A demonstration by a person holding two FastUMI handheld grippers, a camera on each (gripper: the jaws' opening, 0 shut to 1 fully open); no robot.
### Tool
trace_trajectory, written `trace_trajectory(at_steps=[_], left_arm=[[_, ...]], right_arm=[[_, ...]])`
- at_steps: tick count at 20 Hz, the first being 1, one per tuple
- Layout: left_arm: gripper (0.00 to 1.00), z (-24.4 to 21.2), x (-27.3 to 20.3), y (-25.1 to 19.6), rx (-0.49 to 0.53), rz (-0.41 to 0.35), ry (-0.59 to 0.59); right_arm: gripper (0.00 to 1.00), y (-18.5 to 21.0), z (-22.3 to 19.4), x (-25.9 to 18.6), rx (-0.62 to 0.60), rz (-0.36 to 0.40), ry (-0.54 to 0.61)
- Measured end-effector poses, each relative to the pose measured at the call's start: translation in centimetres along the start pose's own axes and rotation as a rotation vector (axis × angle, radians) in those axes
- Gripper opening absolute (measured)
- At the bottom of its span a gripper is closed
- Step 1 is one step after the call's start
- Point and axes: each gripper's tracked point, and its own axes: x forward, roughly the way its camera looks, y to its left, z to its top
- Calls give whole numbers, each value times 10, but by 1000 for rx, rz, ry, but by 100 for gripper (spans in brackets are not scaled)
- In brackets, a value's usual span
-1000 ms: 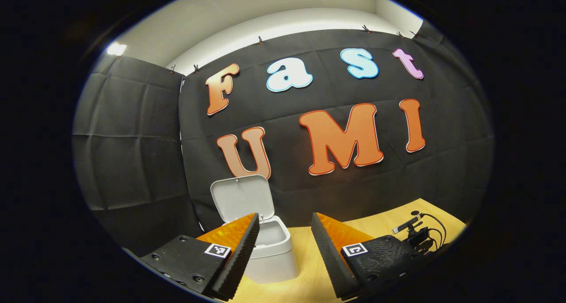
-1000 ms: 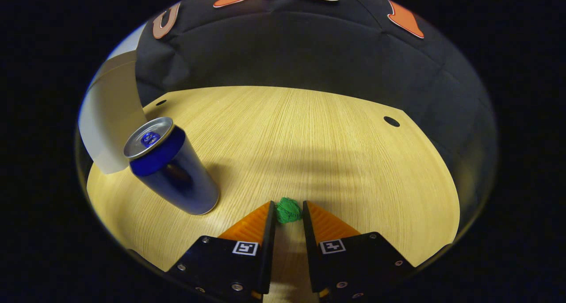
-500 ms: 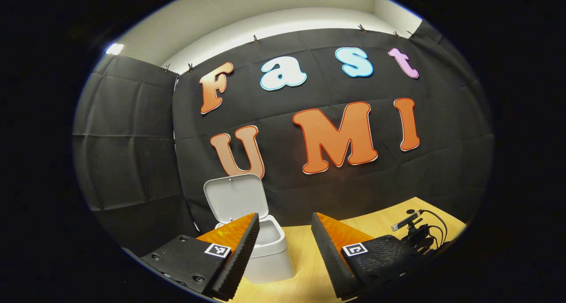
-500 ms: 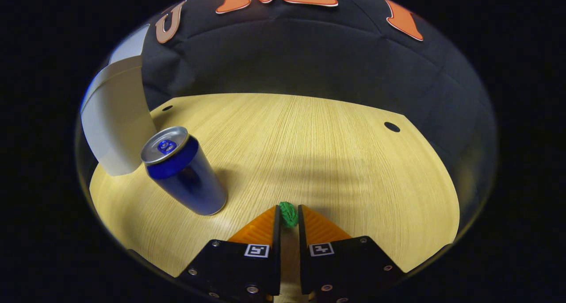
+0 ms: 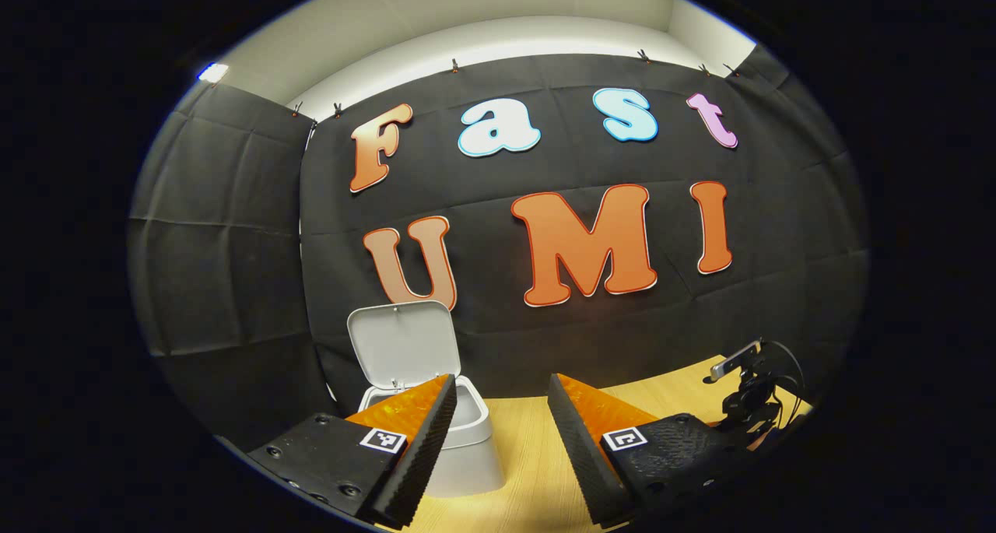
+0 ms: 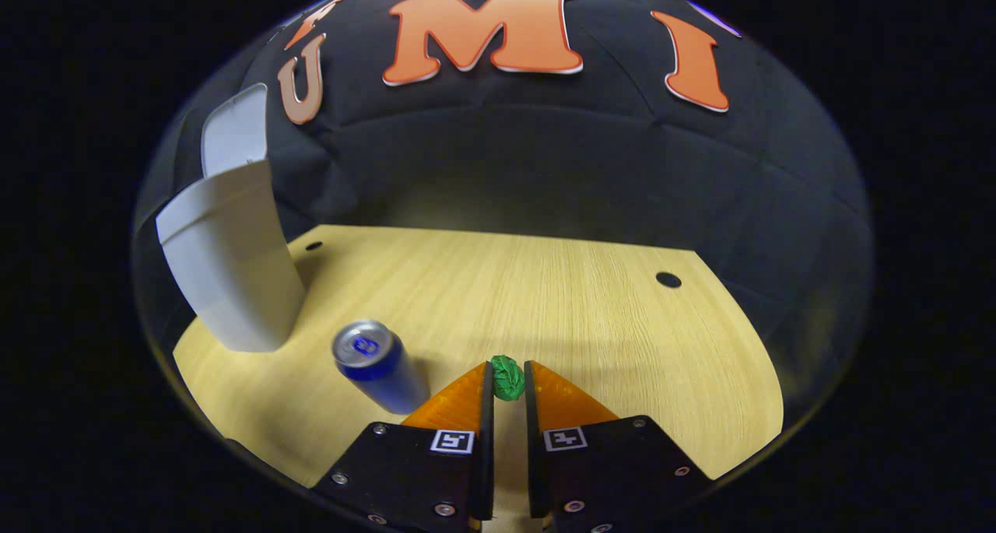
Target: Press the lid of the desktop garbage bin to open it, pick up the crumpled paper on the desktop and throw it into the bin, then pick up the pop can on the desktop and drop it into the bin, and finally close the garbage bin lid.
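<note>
Crumpled paper [image 6: 507, 377], the little green wad, is pinched between the right gripper [image 6: 507, 381] fingers, which are nearly closed on it, above the desktop [image 6: 545, 299]. The bin [image 6: 233, 276] sits off to the left of those fingers with its lid [image 5: 403, 342] standing up, the pop can [image 6: 377, 366] upright between. The left gripper [image 5: 498, 440] hangs wide open, holding nothing, right by the bin; its view looks into the open mouth, while the right gripper view catches the side wall.

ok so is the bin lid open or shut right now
Open. In the left gripper view the small white plastic bin's flat lid stands upright behind its rim, hinged back, the mouth uncovered.
</note>
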Motion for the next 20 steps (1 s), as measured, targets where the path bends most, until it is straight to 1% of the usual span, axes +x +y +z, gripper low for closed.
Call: trace_trajectory(at_steps=[6, 10, 13, 16, 20], left_arm=[[76, -4, 5, 9, -51, 6, -11], [76, -8, 5, 22, -82, 26, -16], [76, -12, 4, 35, -97, 48, -15], [76, -20, 3, 52, -106, 80, -10], [76, -28, -4, 80, -112, 137, -11]], right_arm=[[18, 26, 90, -46, -4, 55, -192], [18, 50, 146, -79, 5, 112, -302], [17, 76, 183, -104, 3, 173, -376], [18, 113, 217, -123, -8, 253, -443], [17, 168, 239, -130, -26, 361, -474]])
